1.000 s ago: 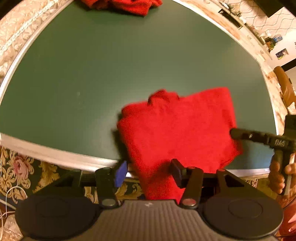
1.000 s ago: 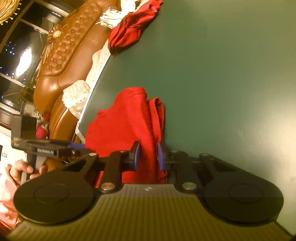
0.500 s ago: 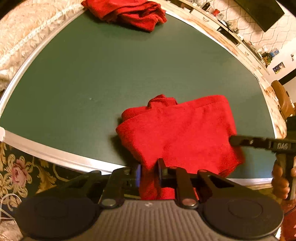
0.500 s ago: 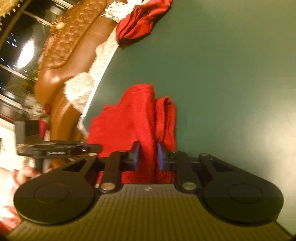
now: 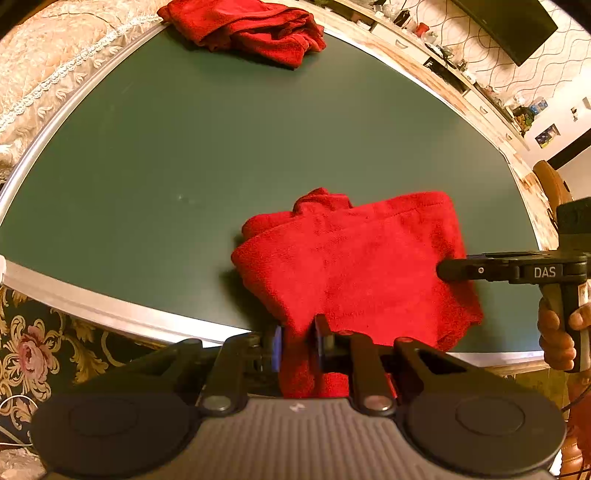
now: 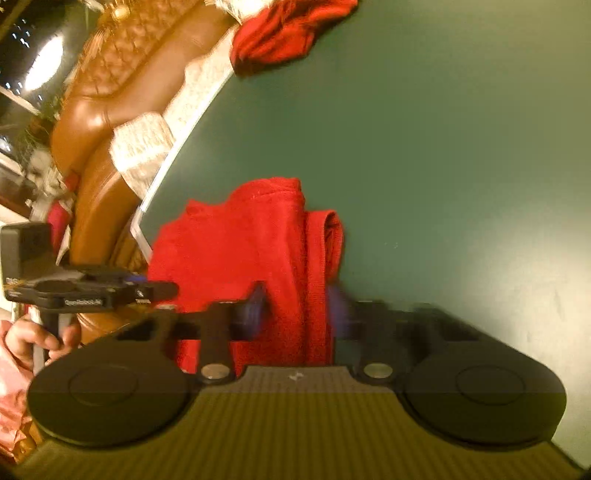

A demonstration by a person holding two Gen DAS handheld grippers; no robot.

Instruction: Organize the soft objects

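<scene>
A folded red towel [image 5: 351,266] lies near the front edge of the green table [image 5: 184,147], one corner hanging over the rim. My left gripper [image 5: 298,345] is shut on that hanging corner, cloth pinched between its pads. In the right wrist view the same towel [image 6: 240,251] runs up from my right gripper [image 6: 297,312]. Its blurred jaws stand partly spread, with the towel's thick folded edge between them and no clear squeeze. Seen from the left wrist, the right gripper [image 5: 443,269] reaches in over the towel's right side.
A second, crumpled red cloth [image 5: 251,29] sits at the table's far edge, also visible as a red cloth [image 6: 288,33] in the right wrist view. A brown leather sofa [image 6: 99,122] with lace covers stands beyond the rim. A hand [image 5: 557,332] grips the right handle.
My left gripper came down onto the towel's hanging corner and shut on it. The right gripper's jaws spread wider around the folded edge. The towel itself barely shifted.
</scene>
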